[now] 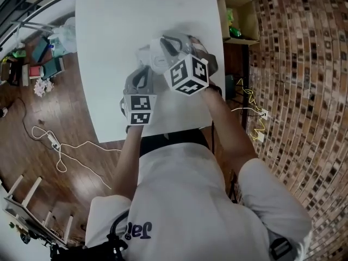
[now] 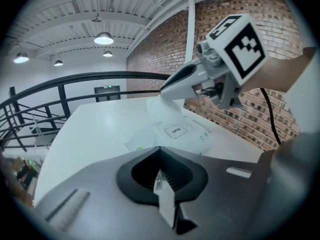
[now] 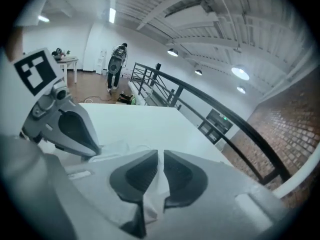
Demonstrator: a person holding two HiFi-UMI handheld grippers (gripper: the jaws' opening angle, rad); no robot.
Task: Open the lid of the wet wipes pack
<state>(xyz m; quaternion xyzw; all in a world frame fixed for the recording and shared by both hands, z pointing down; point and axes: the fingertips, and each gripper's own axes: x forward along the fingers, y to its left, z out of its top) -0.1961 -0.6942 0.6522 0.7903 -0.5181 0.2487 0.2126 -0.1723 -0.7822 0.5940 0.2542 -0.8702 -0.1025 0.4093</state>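
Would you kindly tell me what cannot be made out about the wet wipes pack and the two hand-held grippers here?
Head view: the right hand-held gripper and left hand-held gripper cover most of the wet wipes pack, hiding its lid.
Right gripper view: a white strip fills the gap between the jaws; lid or wipe, pressed or not, unclear.
Left gripper view: marks beside the OPEN label are too small to read.

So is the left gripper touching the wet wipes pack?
Touching: left gripper view shows the left gripper pinching the wet wipes pack by its edge.
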